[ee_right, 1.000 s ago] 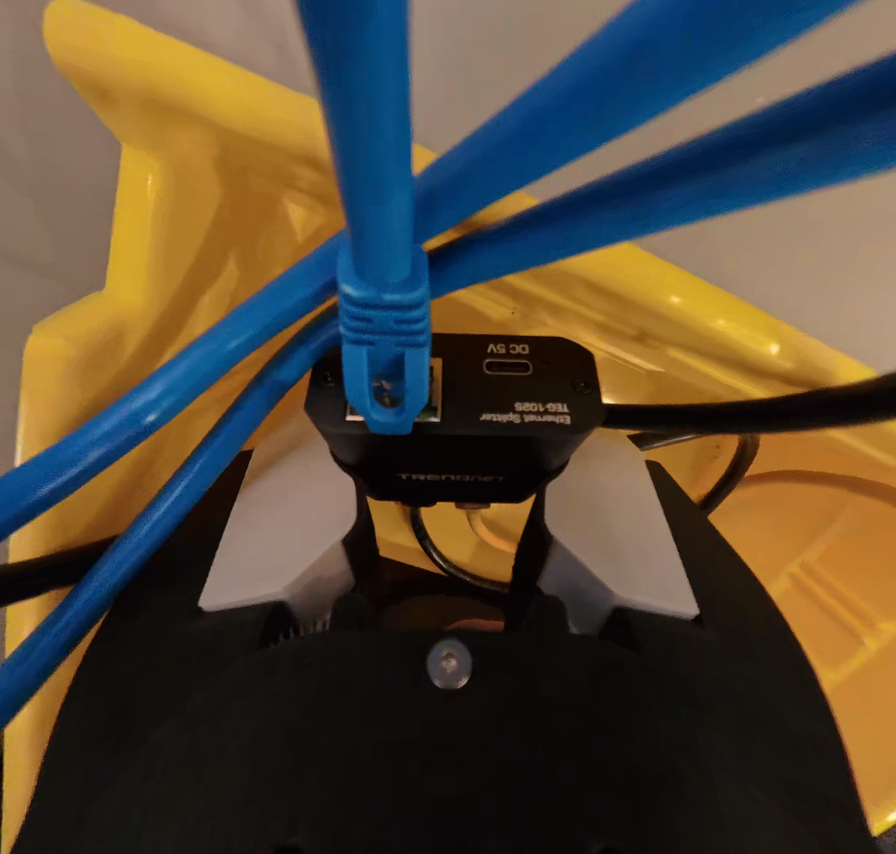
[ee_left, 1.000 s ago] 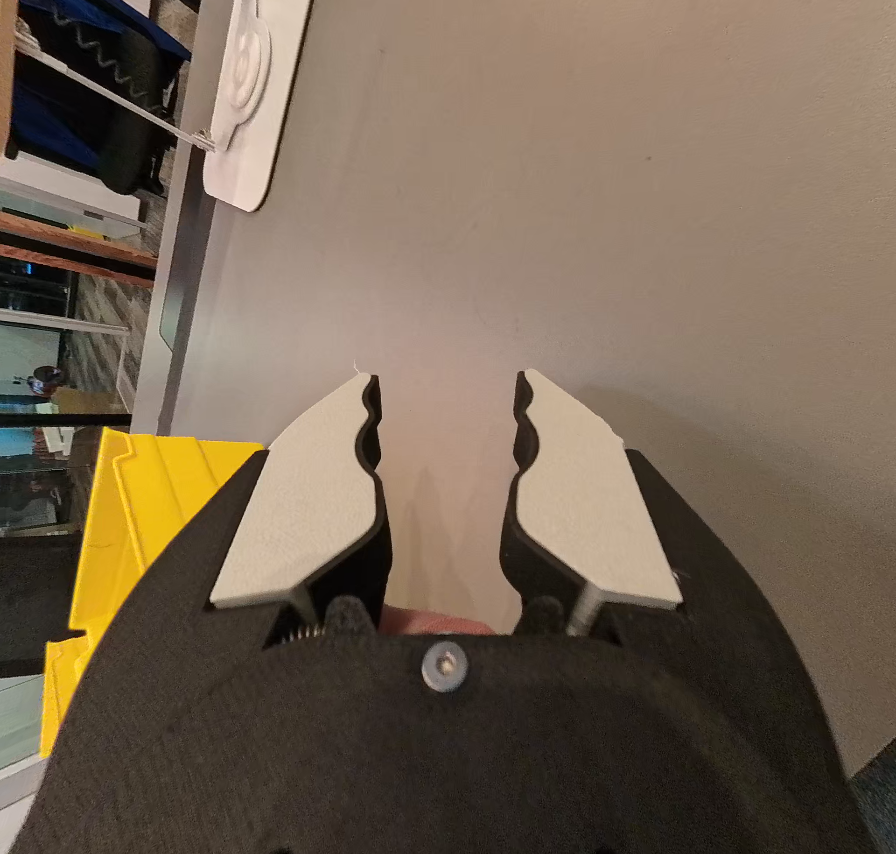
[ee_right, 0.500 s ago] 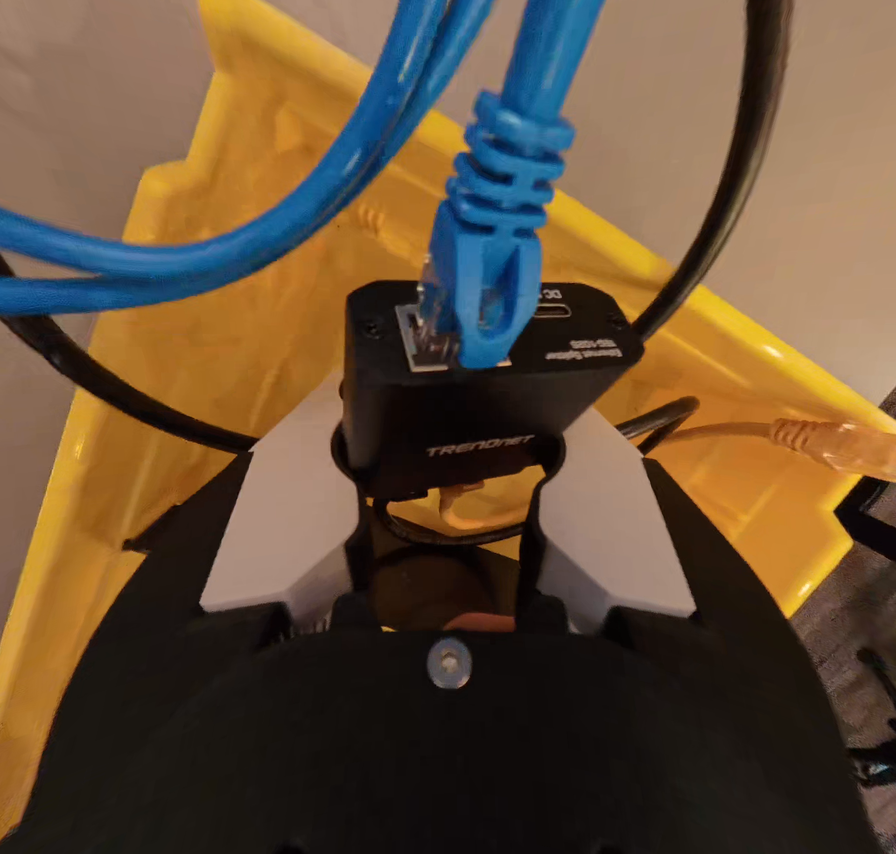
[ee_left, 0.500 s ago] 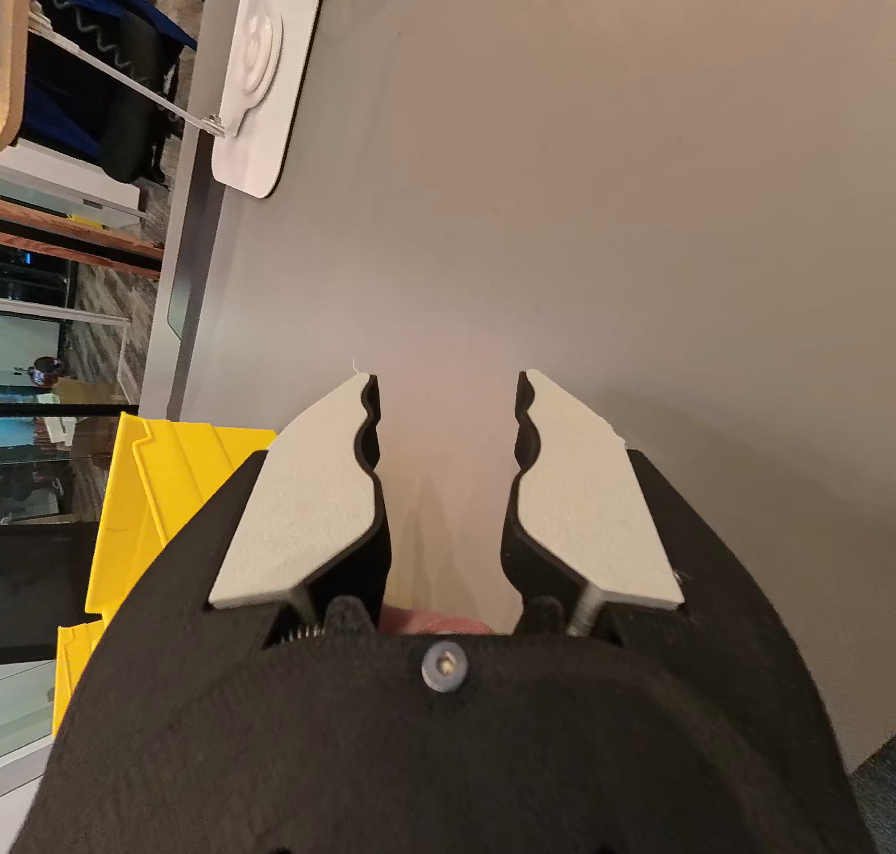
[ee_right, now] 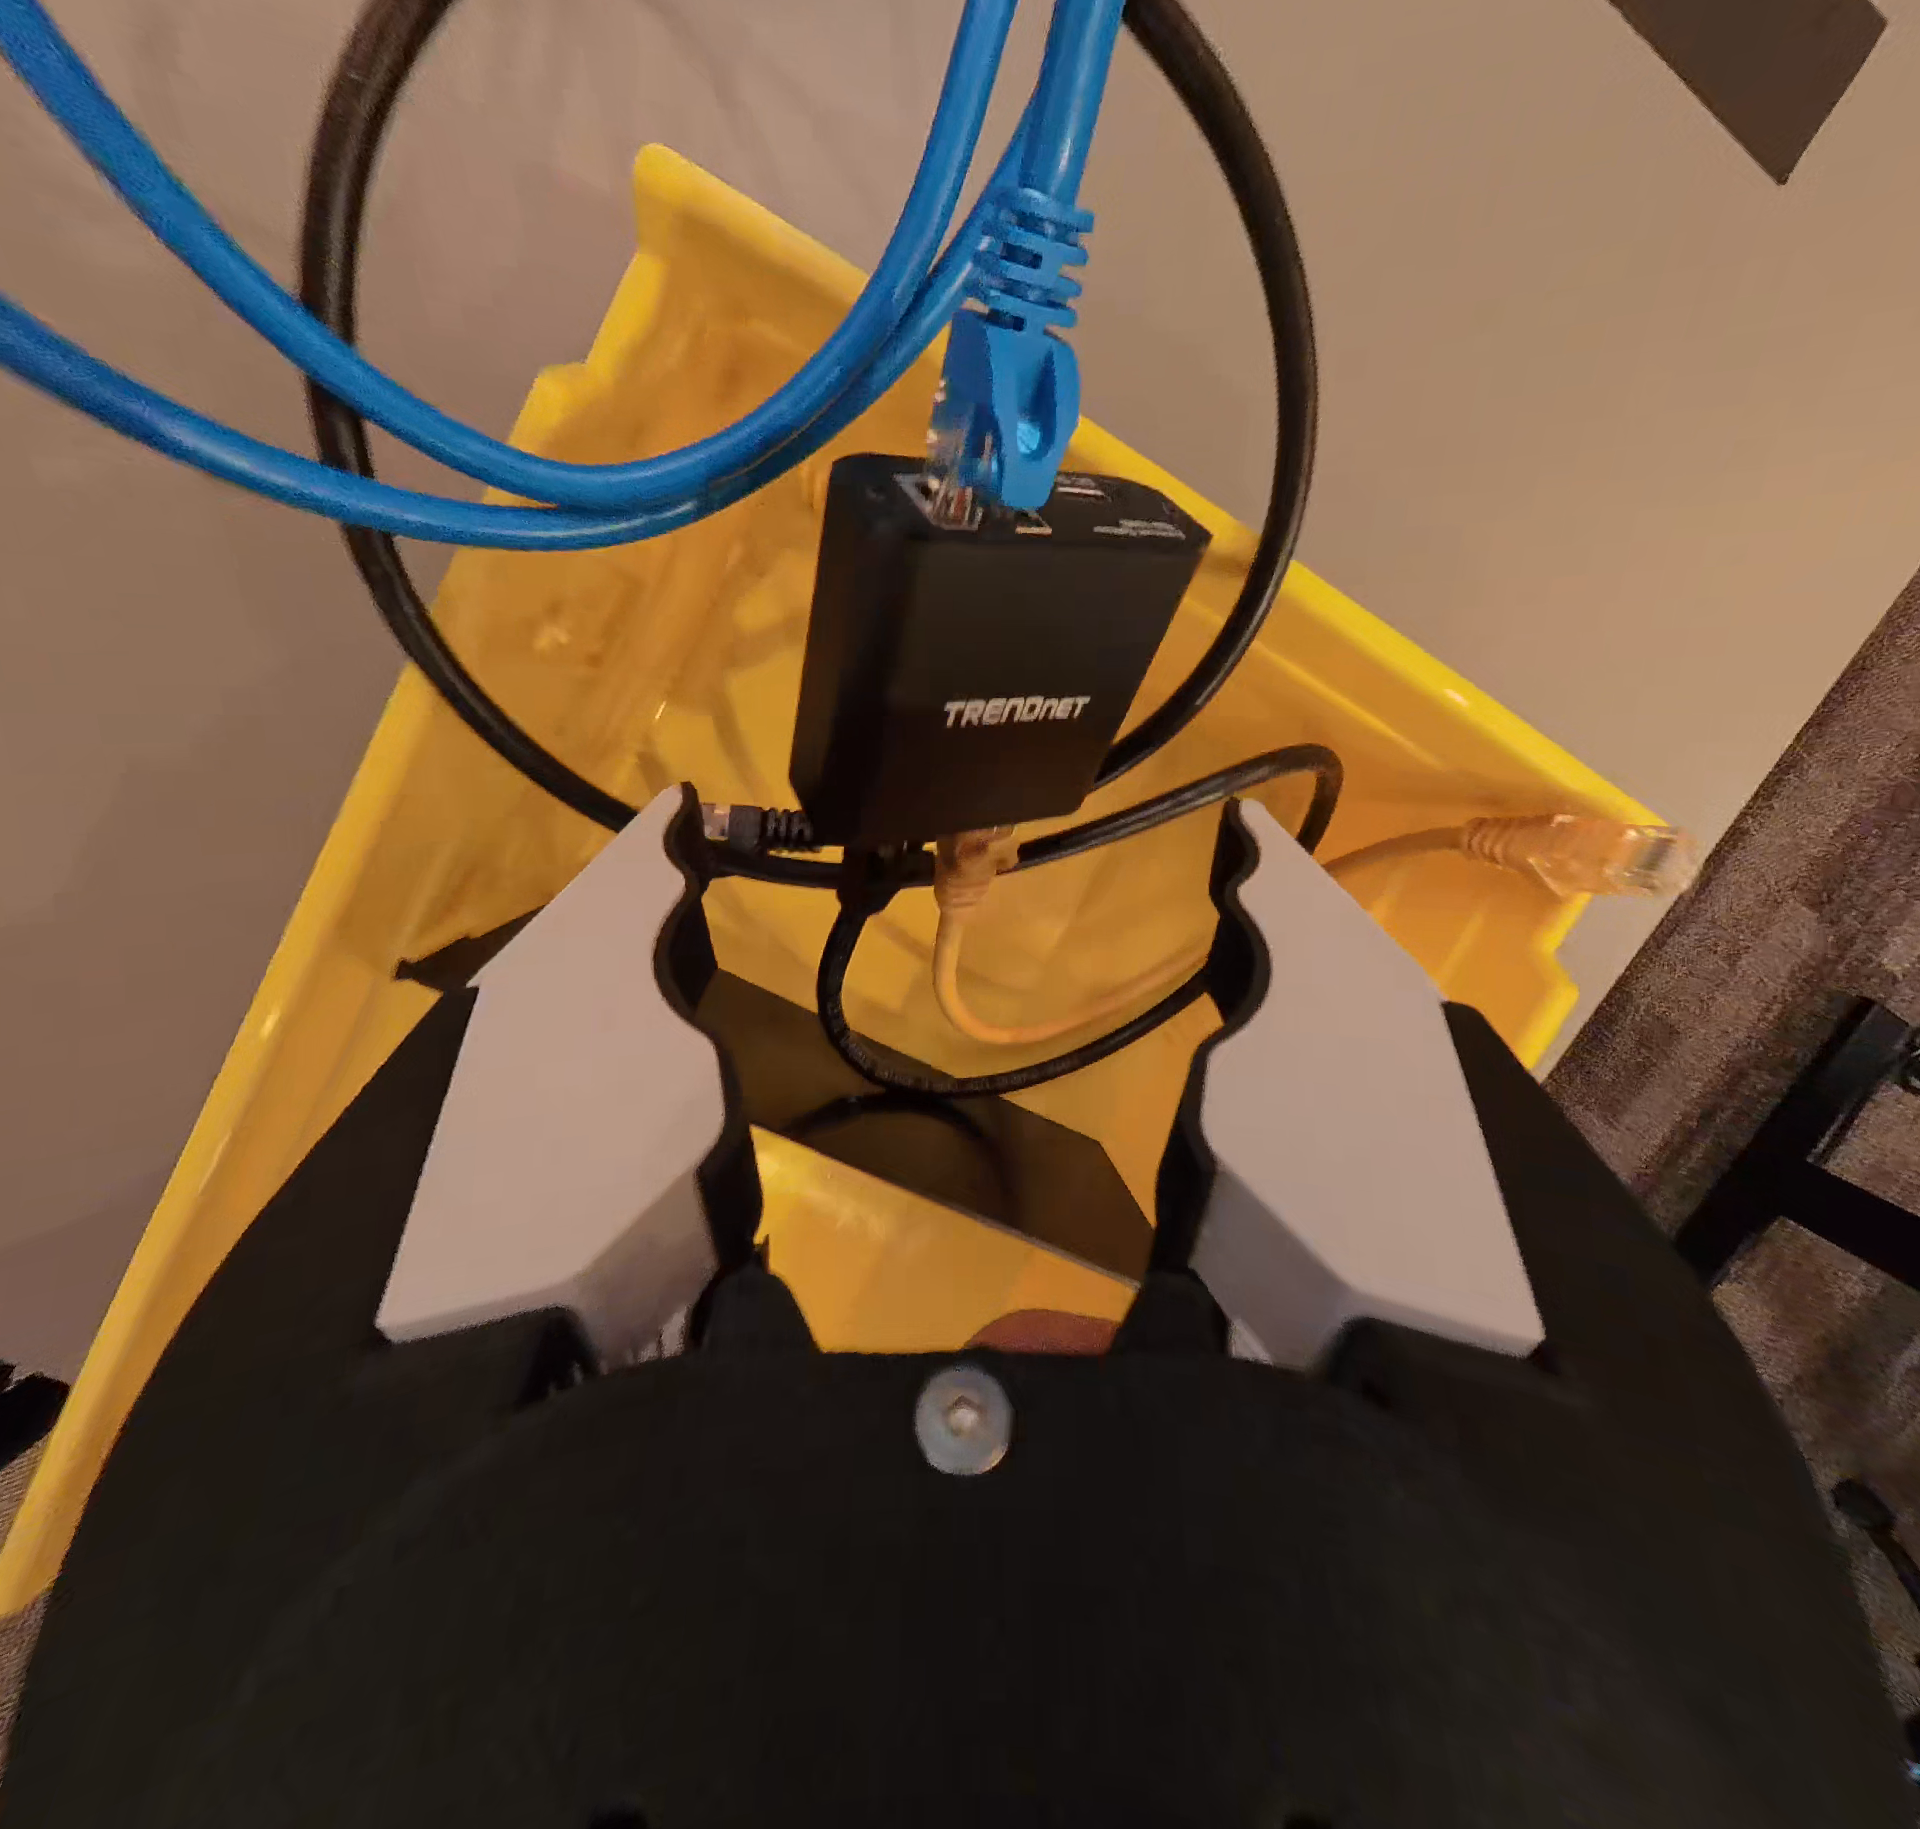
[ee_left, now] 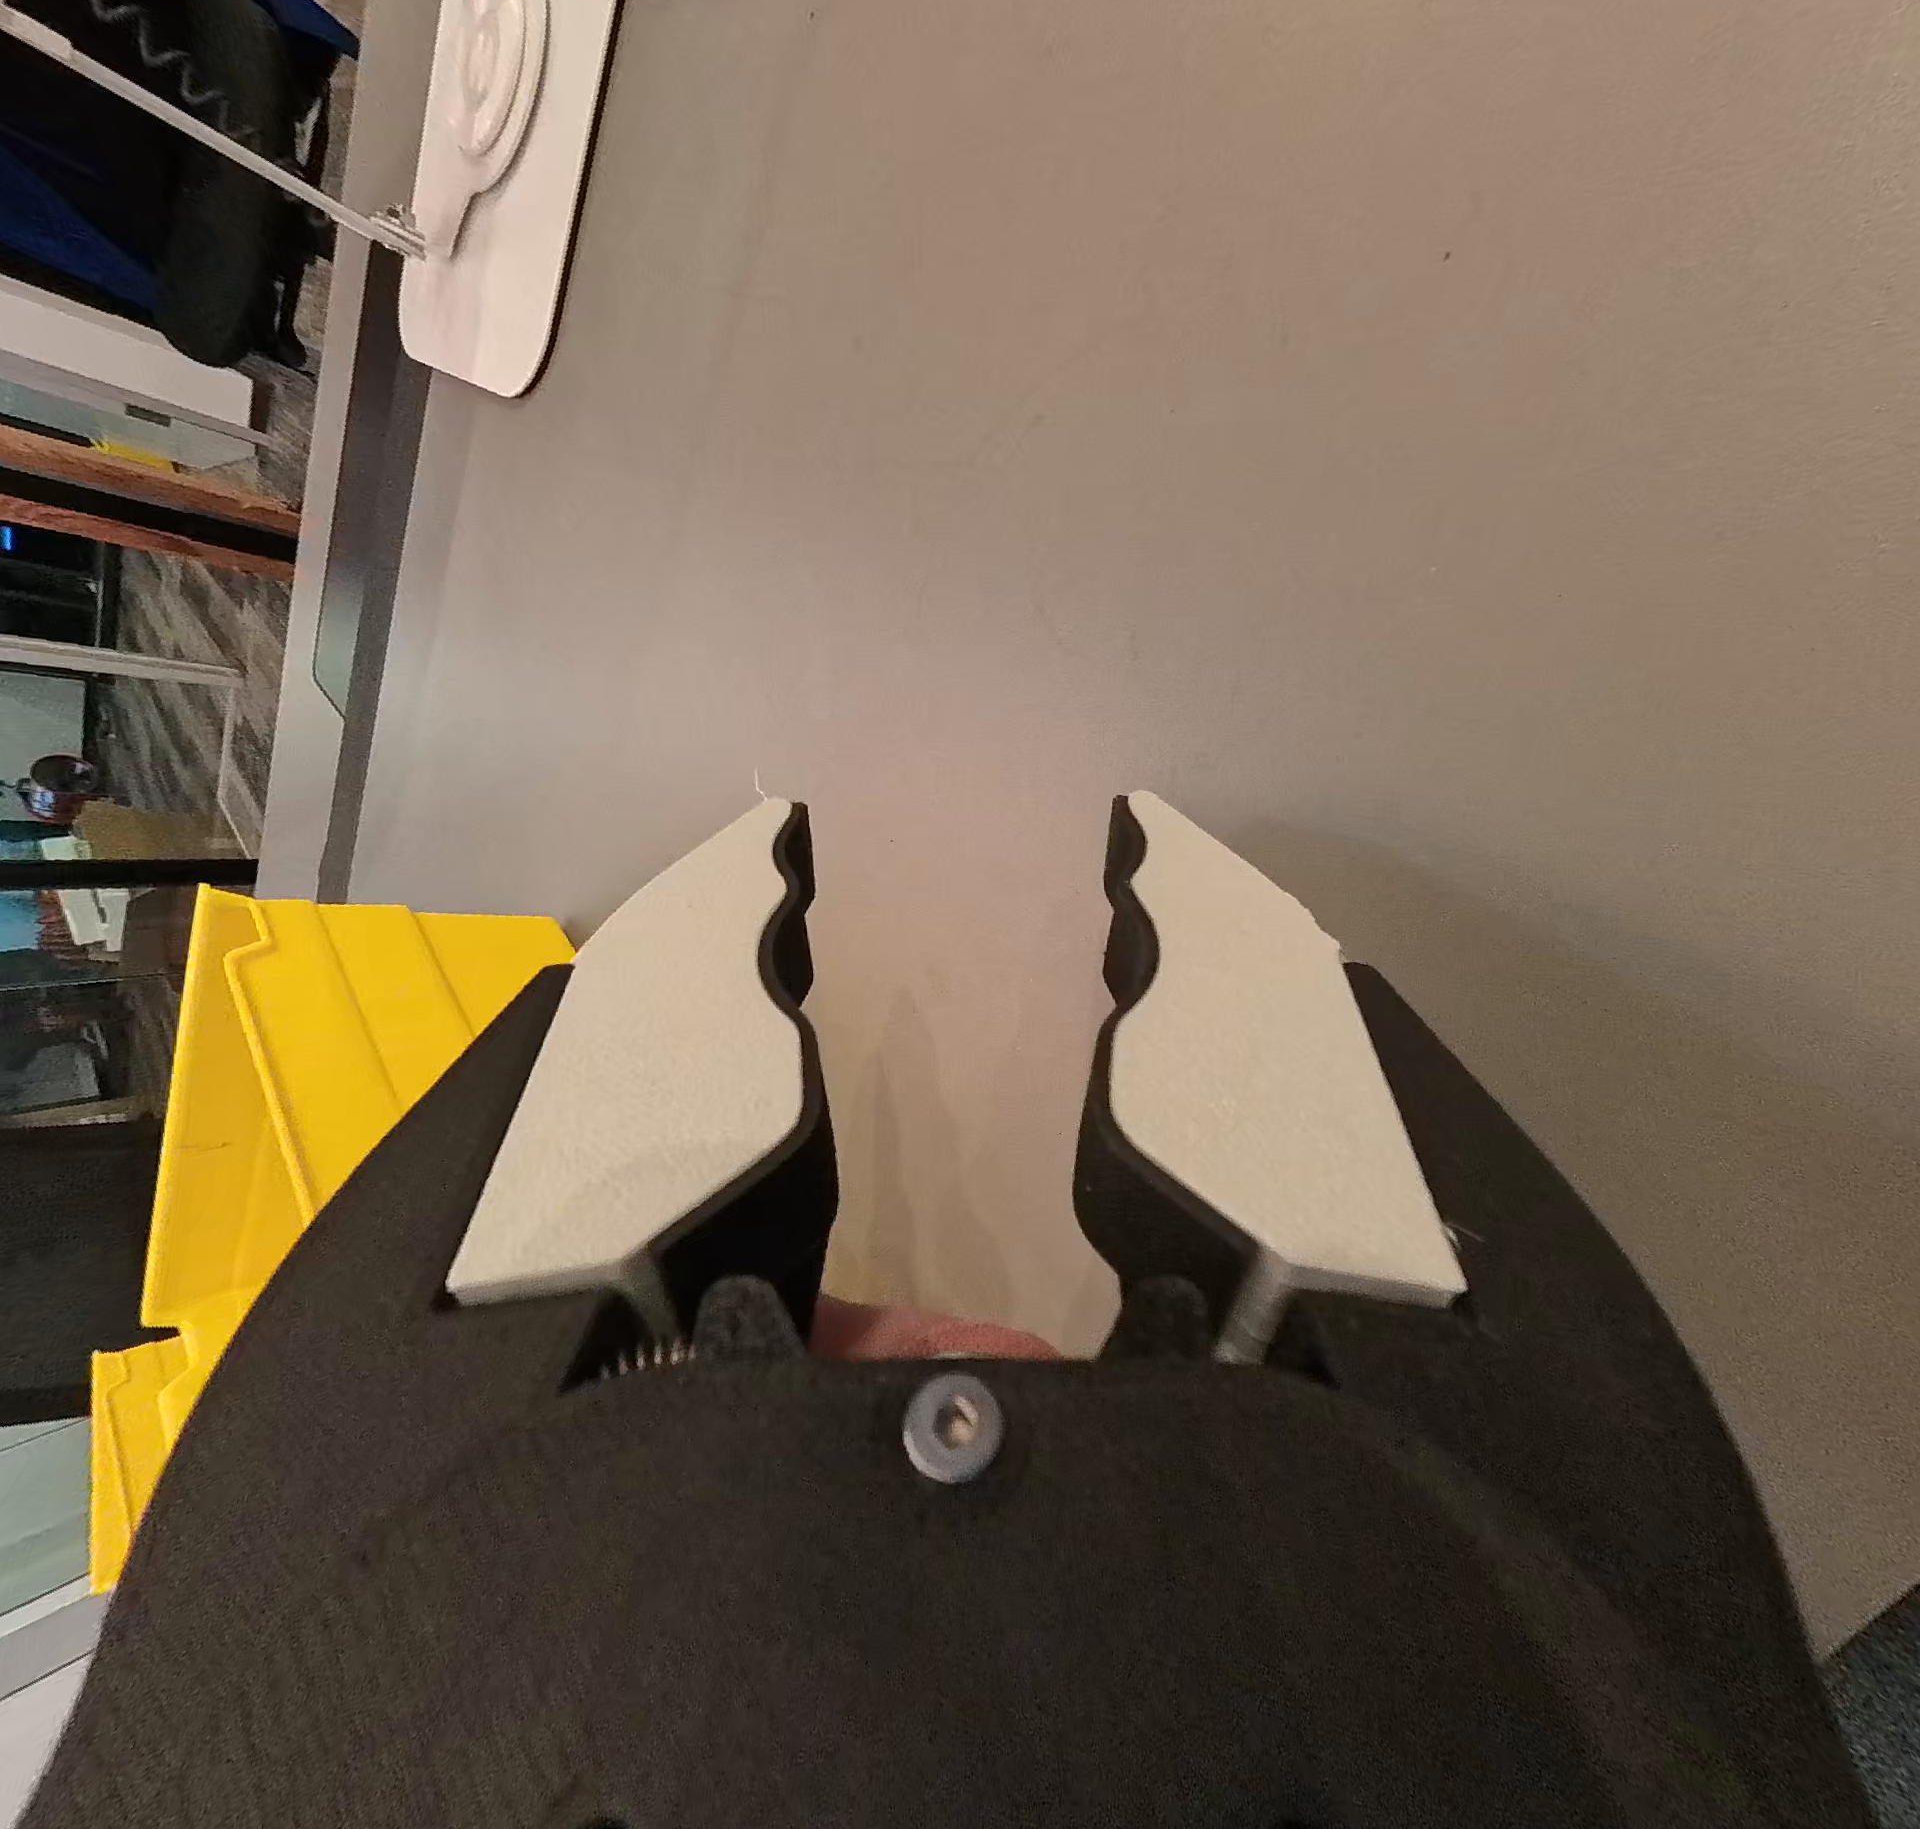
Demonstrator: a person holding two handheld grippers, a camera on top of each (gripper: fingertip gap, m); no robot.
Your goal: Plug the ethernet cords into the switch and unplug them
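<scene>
The right claw (ee_right: 961,844) has let go of the switch (ee_right: 987,657): half a second ago its fingers pinched the black box, and now they stand spread, with the box just beyond the tips, over the yellow bin (ee_right: 499,844). The blue cord (ee_right: 1013,366) is still seated in a port on the switch's far face, and a short yellow cord (ee_right: 977,948) and a black cord (ee_right: 1039,1062) leave its near end. I judge the switch has been set down or dropped, so any unplugging needs a fresh grip.

A black cable loop (ee_right: 343,345) and the blue slack drape around the switch and could snag. The yellow cord's loose plug (ee_right: 1590,849) lies at the bin's right edge.

The left claw (ee_left: 956,906) is spread and empty over bare bench (ee_left: 1247,377), barely moved; a white pad (ee_left: 509,138) lies far left.
</scene>
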